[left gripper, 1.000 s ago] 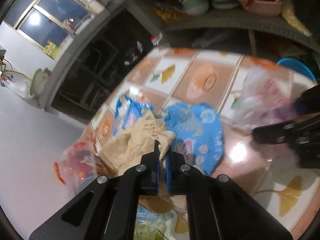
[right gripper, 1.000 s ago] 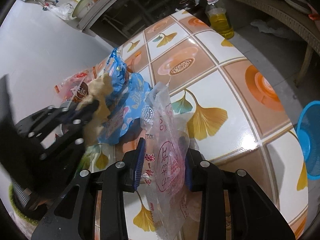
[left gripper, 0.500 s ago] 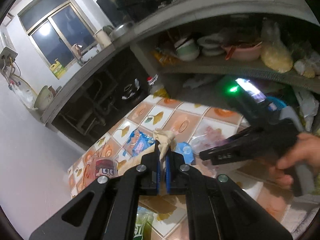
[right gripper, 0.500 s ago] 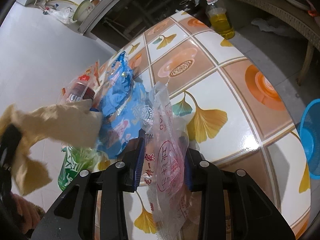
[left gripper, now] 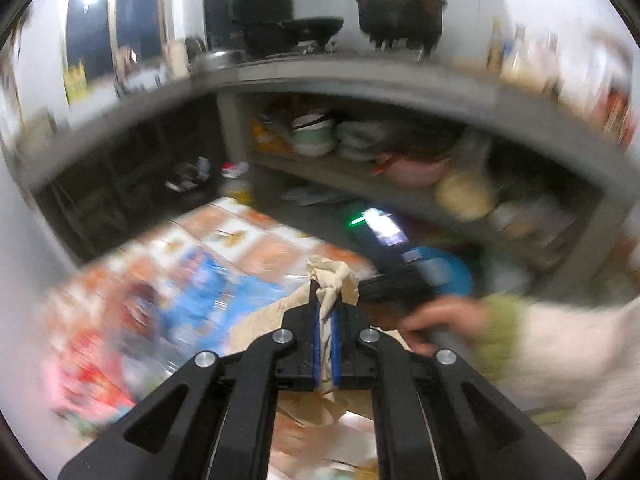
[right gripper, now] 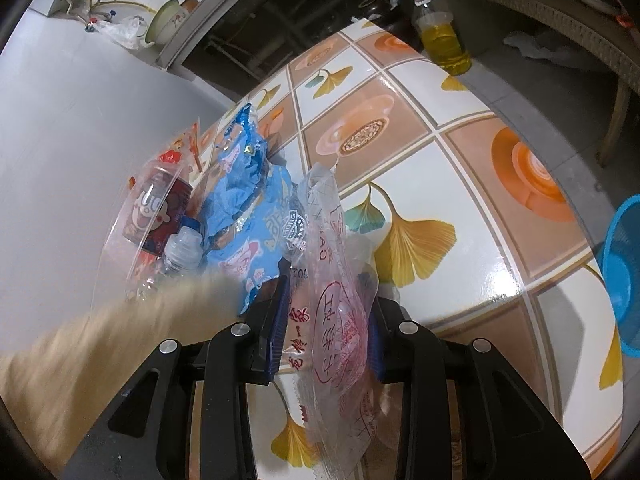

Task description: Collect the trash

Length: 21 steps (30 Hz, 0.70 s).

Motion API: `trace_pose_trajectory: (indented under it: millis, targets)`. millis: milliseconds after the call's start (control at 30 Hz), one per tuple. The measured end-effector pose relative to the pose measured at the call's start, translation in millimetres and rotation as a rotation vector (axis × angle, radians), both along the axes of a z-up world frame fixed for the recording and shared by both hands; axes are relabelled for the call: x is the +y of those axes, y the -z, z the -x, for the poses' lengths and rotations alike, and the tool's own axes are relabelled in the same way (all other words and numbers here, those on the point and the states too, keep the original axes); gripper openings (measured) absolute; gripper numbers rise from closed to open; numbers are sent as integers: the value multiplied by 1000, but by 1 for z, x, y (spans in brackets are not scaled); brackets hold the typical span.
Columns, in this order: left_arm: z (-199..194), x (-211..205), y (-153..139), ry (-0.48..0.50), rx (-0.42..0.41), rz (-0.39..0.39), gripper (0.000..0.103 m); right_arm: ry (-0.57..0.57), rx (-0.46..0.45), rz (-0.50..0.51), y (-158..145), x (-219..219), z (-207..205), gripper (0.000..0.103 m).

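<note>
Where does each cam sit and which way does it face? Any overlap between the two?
Left wrist: on the left gripper, looking forward and down over the tiled table toward grey kitchen shelves; its fingers pinch a crumpled beige paper bag; a hand and cream sleeve show at right.
Right wrist: on the right gripper, looking down at the patterned tiled tabletop; its fingers hold a clear plastic bag with red print.
Shared: the blue snack wrapper, the tabletop, the beige bag, the blue plastic basket.

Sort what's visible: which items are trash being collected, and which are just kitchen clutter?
Trash: brown paper bag in left gripper; clear printed bag in right gripper; blue wrappers; empty bottle; blue bin.

Clutter: oil bottle; pots; shelf bowls.
</note>
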<state>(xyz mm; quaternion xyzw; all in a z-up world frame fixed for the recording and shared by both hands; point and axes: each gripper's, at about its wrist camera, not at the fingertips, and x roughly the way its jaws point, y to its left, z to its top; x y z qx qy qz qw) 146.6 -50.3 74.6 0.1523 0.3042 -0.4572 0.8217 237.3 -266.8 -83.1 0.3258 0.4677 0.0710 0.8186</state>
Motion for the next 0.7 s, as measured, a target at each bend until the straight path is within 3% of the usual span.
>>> trace_pose_trajectory:
  millis: [167, 233, 300, 400, 533, 700]
  targets:
    - [6, 53, -36, 91, 205, 249, 4, -3, -7, -2, 1, 0, 0, 31]
    - [5, 63, -39, 69, 218, 273, 4, -5, -7, -4, 1, -1, 0, 31]
    - [3, 63, -30, -1, 184, 199, 4, -4, -10, -8, 1, -1, 0, 31]
    - [-6, 53, -1, -83, 204, 75, 4, -3, -10, -6, 1, -1, 0, 31]
    - [-2, 33, 33, -157, 44, -174, 4, -2, -10, -7, 1, -1, 0, 31]
    - [-3, 17, 71, -129, 65, -258, 4, -1, -11, -5, 1, -1, 0, 31]
